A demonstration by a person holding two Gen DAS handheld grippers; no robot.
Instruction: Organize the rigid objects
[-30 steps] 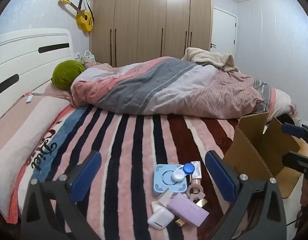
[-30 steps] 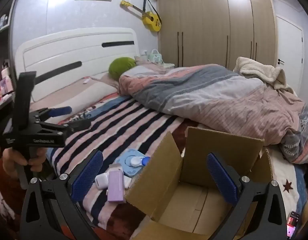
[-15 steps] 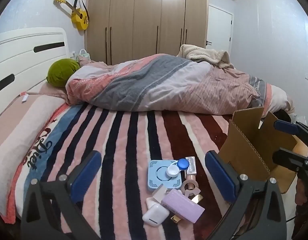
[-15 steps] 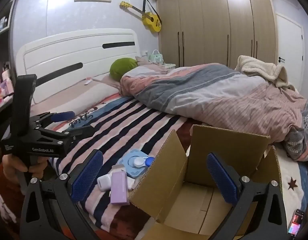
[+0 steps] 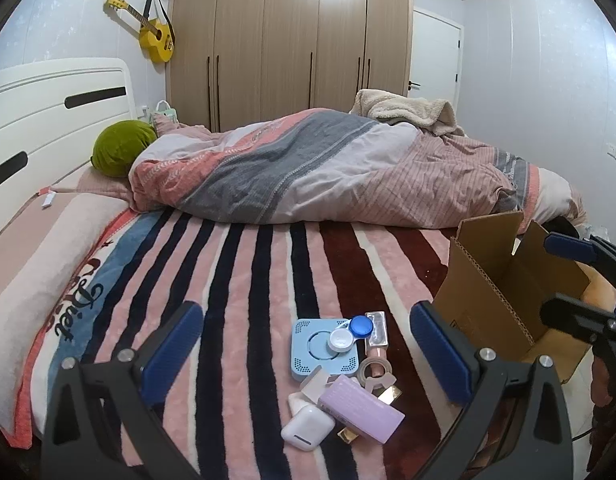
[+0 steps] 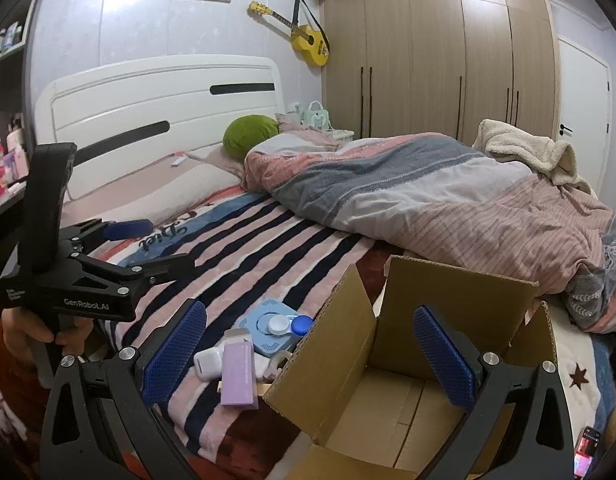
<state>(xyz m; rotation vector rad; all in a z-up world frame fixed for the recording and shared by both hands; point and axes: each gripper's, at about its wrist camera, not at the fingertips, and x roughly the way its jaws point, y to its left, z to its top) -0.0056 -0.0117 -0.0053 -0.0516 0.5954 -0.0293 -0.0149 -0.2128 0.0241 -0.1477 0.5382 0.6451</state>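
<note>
A heap of small items lies on the striped blanket near the bed's front edge: a light blue square case (image 5: 322,350) with a white and blue contact lens case (image 5: 350,334) on it, a purple box (image 5: 360,410), a white earbud case (image 5: 307,427), a tape roll (image 5: 376,372). My left gripper (image 5: 305,350) is open and empty just above and before them. My right gripper (image 6: 310,354) is open and empty over the open cardboard box (image 6: 420,360). The purple box (image 6: 237,374) and earbud case (image 6: 207,363) lie left of the cardboard box.
A crumpled quilt (image 5: 328,168) covers the far half of the bed. A green pillow (image 5: 121,152) lies by the white headboard (image 6: 163,100). Wardrobes (image 5: 287,48) stand behind. A phone (image 6: 586,456) lies at the lower right.
The left gripper has turned a little to the left, so the item heap sits more centred between its fingers. The right gripper has shifted slightly over the box. Both stay open.
</note>
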